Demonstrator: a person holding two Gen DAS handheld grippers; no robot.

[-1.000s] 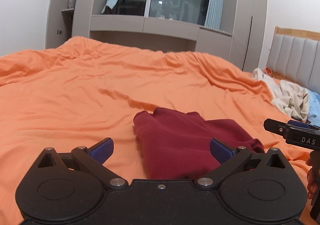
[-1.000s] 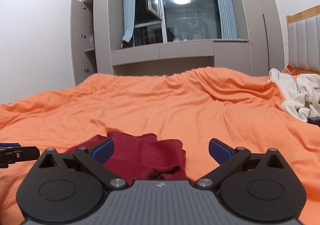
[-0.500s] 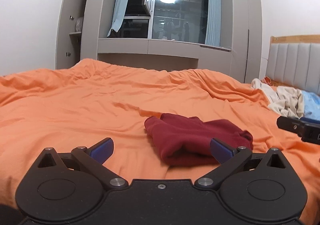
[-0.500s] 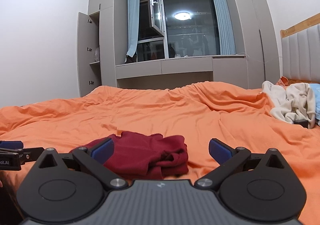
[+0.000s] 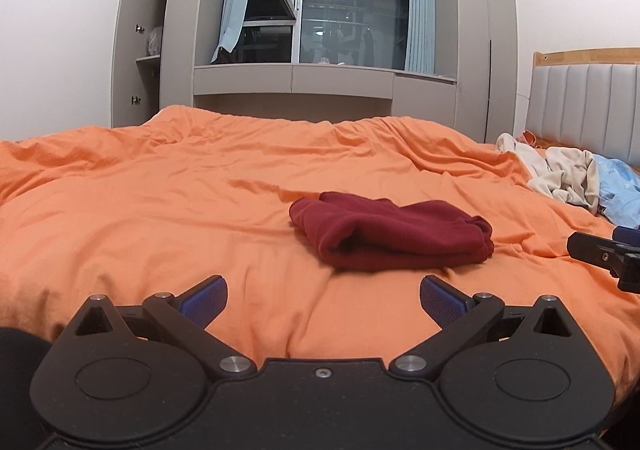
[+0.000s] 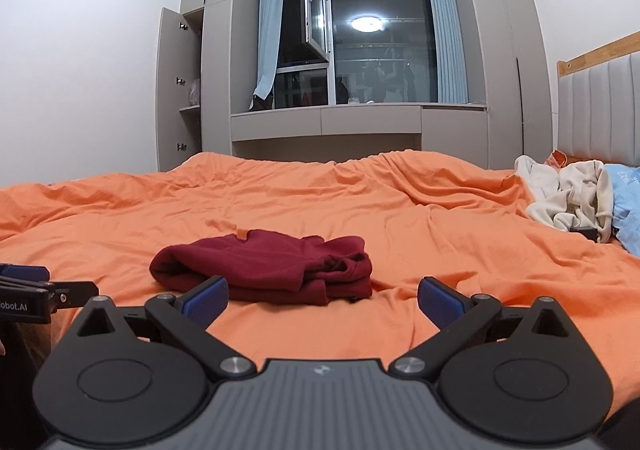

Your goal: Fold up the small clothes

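Garment in dark red (image 5: 390, 236), folded into a thick bundle, lies on the orange bedspread (image 5: 160, 209) towards the middle of the bed, well short of its far edge. The left gripper (image 5: 323, 292) and right gripper (image 6: 322, 294) both hang just off it with jaws spread wide and nothing between them. From the left the bundle sits ahead and slightly right, its long axis running across the view; from the right it sits ahead and slightly left, seemingly the nearer of the two. A heap of pale and blue clothes (image 6: 576, 197) waits by the headboard (image 6: 600, 105), probably next. How many layers the bundle holds cannot be made out.
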